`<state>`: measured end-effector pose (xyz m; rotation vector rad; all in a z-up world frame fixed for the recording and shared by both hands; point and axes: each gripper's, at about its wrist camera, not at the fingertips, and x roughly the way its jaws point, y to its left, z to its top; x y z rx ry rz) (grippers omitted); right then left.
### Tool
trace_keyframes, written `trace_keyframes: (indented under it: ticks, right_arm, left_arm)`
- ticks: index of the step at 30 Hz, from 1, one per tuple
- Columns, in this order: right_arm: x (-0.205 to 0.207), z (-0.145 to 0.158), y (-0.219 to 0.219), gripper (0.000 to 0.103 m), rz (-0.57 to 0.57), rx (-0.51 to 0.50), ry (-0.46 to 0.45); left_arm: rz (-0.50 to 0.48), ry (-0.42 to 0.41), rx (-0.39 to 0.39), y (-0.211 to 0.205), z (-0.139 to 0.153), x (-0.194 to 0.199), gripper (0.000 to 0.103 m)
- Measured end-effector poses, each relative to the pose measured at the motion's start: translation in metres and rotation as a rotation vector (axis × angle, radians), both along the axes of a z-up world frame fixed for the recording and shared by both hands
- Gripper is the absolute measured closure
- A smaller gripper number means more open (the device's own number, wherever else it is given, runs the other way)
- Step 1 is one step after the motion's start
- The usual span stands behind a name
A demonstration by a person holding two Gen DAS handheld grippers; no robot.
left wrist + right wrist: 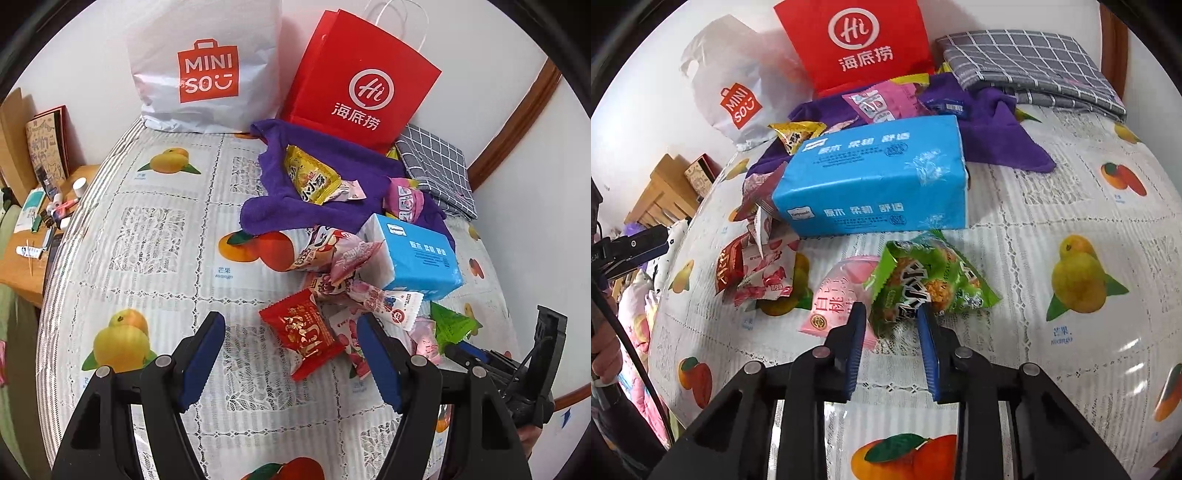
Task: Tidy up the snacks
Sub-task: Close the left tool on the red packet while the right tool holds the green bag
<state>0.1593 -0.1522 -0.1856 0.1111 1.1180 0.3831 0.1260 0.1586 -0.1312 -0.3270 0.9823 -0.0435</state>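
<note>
Snack packets lie scattered on a table with a fruit-print cloth [147, 240]. My left gripper [290, 319] is open, low over the table, and a red snack packet [303, 336] lies loose between its fingers. My right gripper [891, 308] is shut on the near edge of a green snack packet [931, 277], which fills the narrow gap between its blue pads. A pink peach packet [834, 295] lies partly under the right gripper's left finger. In the left wrist view the right gripper [458, 349] shows at the far right beside the green packet [450, 325].
A blue tissue pack [417, 254] sits mid-table among pink and white packets. Behind it lie a purple cloth [325, 166] with a yellow packet [310, 177], a red paper bag [358, 77], a white Miniso bag [207, 66] and a folded grey checked cloth [436, 166]. A cluttered wooden desk [22, 251] stands left.
</note>
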Motion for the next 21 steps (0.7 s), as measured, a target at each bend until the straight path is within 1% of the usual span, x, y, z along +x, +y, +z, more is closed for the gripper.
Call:
trace_keyframes:
  ticks: [1, 2, 3, 4, 5, 6, 8, 12, 15, 16, 18, 19, 21]
  right_arm:
    - [0.000, 0.001, -0.002, 0.070, -0.006, 0.002, -0.002]
    - [-0.001, 0.003, -0.004, 0.061, -0.014, 0.005, -0.006]
    - [-0.001, 0.006, -0.006, 0.056, -0.023, 0.009, -0.014]
    - [-0.002, 0.008, -0.007, 0.048, -0.030, 0.013, -0.025]
    - [-0.003, 0.011, -0.009, 0.042, -0.040, 0.020, -0.040]
    - [-0.003, 0.013, -0.011, 0.040, -0.050, 0.032, -0.053]
    - [0.000, 0.014, -0.011, 0.030, -0.065, 0.049, -0.069]
    - [0.015, 0.004, -0.003, 0.028, -0.112, -0.005, -0.077]
    - [0.025, -0.010, 0.004, 0.028, -0.099, -0.041, -0.063]
    - [0.027, -0.016, 0.008, 0.028, -0.095, -0.070, -0.052]
    - [0.028, -0.023, 0.011, 0.033, -0.088, -0.113, -0.055]
    - [0.027, -0.023, 0.011, 0.035, -0.081, -0.124, -0.073]
    - [0.025, -0.022, 0.010, 0.037, -0.068, -0.120, -0.084]
  left_arm:
    - [0.001, 0.001, 0.000, 0.000, -0.001, 0.000, 0.032]
    - [0.001, 0.003, 0.000, 0.000, -0.001, 0.001, 0.032]
    - [-0.001, 0.004, 0.000, 0.000, -0.002, 0.002, 0.032]
    - [-0.003, 0.005, 0.002, -0.001, -0.002, 0.002, 0.032]
    - [-0.006, 0.005, 0.003, -0.002, -0.002, 0.003, 0.032]
    - [-0.008, 0.005, 0.003, -0.003, -0.002, 0.004, 0.032]
    - [-0.012, 0.004, 0.001, -0.005, -0.002, 0.006, 0.032]
    - [-0.022, 0.002, 0.009, -0.009, -0.002, 0.007, 0.032]
    - [-0.033, 0.000, 0.021, -0.010, -0.003, 0.007, 0.032]
    - [-0.034, 0.003, 0.026, -0.010, -0.005, 0.008, 0.032]
    - [-0.034, 0.013, 0.032, -0.011, -0.009, 0.009, 0.032]
    - [-0.033, 0.019, 0.034, -0.011, -0.012, 0.011, 0.032]
    - [-0.033, 0.037, 0.036, -0.013, -0.019, 0.014, 0.032]
